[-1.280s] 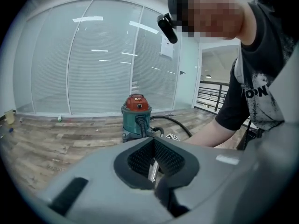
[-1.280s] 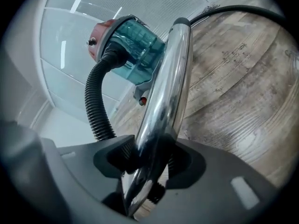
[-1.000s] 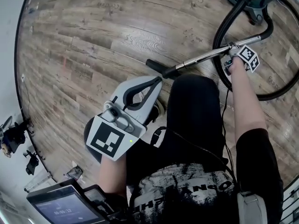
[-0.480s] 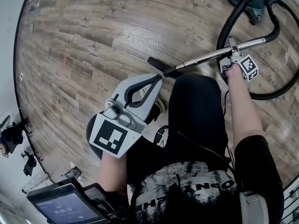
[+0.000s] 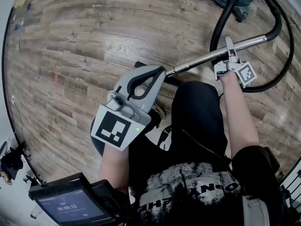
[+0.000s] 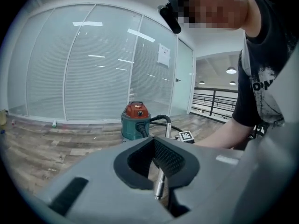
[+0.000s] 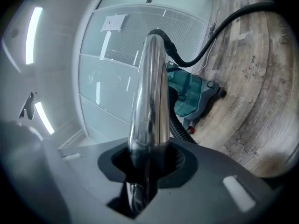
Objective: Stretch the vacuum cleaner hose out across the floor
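Bright, even light; fisheye curving at edges; the right gripper (image 7: 140, 169) blurs close-up.

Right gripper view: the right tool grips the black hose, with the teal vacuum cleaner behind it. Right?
No. The right tool, its jaws having just been closing, grips the shiny metal wand, not the black hose, as the right gripper view shows. The teal vacuum cleaner is behind it.
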